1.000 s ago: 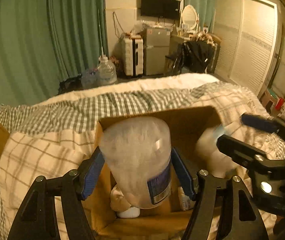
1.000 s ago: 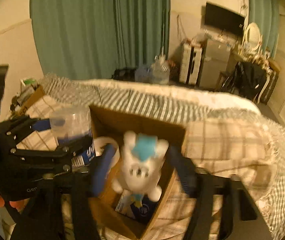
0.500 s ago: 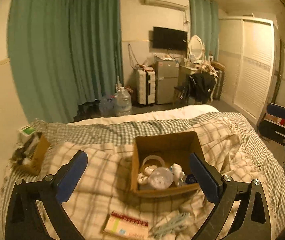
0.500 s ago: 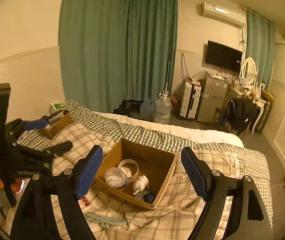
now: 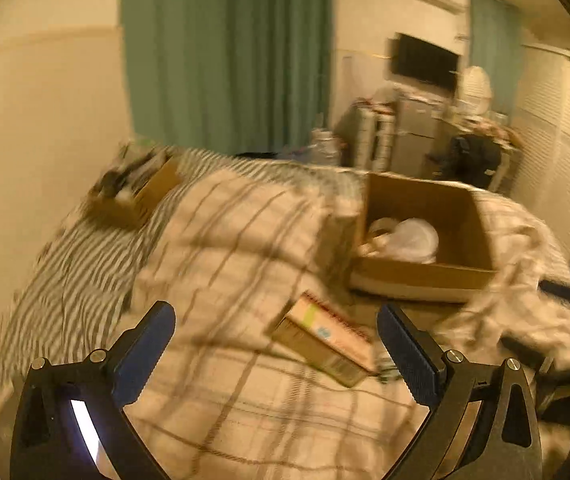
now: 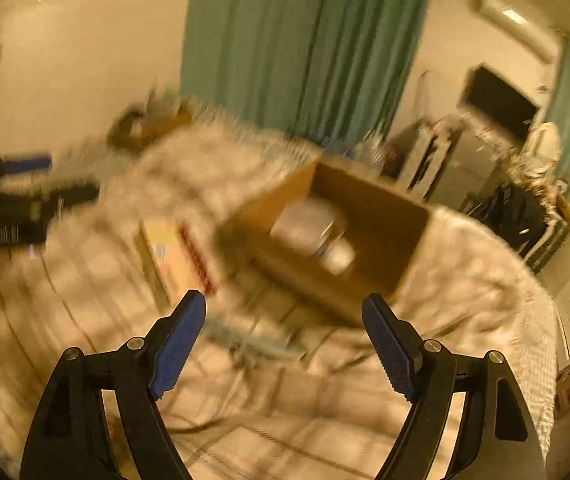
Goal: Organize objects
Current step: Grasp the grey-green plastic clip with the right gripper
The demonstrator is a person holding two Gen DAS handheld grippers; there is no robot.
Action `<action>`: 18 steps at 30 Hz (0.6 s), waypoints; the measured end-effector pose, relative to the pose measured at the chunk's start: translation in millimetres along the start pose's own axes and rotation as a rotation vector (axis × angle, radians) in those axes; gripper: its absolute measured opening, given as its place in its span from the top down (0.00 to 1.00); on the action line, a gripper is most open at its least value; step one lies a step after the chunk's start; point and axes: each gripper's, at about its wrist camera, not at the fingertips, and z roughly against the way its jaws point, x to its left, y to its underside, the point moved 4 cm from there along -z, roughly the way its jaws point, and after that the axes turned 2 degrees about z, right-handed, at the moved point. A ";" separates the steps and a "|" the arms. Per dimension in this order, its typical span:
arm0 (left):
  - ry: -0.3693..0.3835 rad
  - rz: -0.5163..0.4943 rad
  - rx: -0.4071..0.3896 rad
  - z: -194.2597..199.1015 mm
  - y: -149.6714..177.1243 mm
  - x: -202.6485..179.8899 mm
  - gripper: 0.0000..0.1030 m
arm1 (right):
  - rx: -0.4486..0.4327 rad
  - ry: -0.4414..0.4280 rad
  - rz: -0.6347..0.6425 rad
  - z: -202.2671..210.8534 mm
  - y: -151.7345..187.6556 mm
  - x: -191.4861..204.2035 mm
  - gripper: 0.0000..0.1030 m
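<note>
The box on the bed already holds a clear jar and some pale things. A notebook lies just ahead of the left tongs, not yet packed. A blurred cord lies ahead of the right tongs. Both tongs are wide and empty.

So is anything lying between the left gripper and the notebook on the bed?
Nothing visible. The left gripper is open, and the notebook lies on the blanket just ahead of it.
</note>
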 end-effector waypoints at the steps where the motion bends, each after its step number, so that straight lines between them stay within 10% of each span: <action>1: 0.001 -0.004 0.031 -13.4 7.8 -1.6 0.00 | 0.033 -0.008 0.024 -17.7 5.9 5.6 0.22; 12: -0.028 -0.024 0.156 -62.6 37.4 5.9 0.00 | 0.352 -0.068 0.202 -142.6 39.3 31.6 0.27; 18: -0.022 -0.019 0.184 -64.8 40.4 6.4 0.00 | 0.393 -0.098 0.183 -157.4 44.1 31.2 0.65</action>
